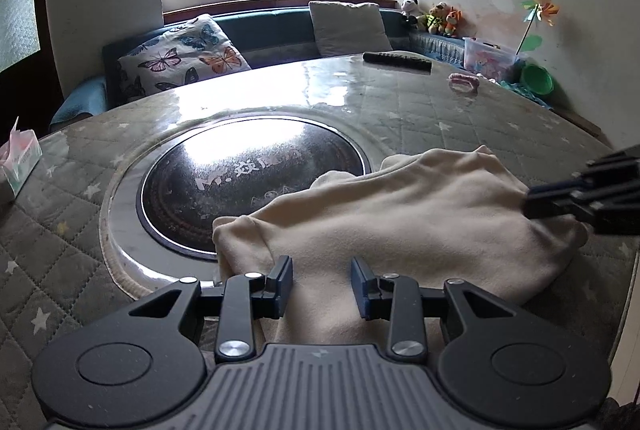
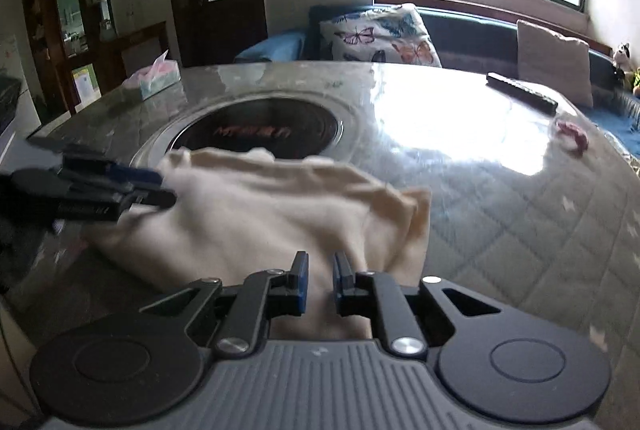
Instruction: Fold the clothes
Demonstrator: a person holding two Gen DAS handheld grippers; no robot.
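Here a cream garment (image 1: 400, 222) lies bunched on the quilted worktop (image 1: 460, 113), its far edge overlapping the dark round inset (image 1: 240, 181) at about four o'clock. The left claw (image 1: 321, 284) hovers released over the near hem, and the right claw (image 2: 320, 280) likewise has its jaws apart with cloth between them. A remote (image 1: 398, 61) and tissue box (image 1: 18, 159) sit well apart.

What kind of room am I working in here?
Likely a home living or dining room: a round quilted-cover table with a built-in black cooktop, a window bench with a butterfly-print cushion, and plush toys.

"Mr." (partly legible) on black hotplate (image 1: 248, 185)
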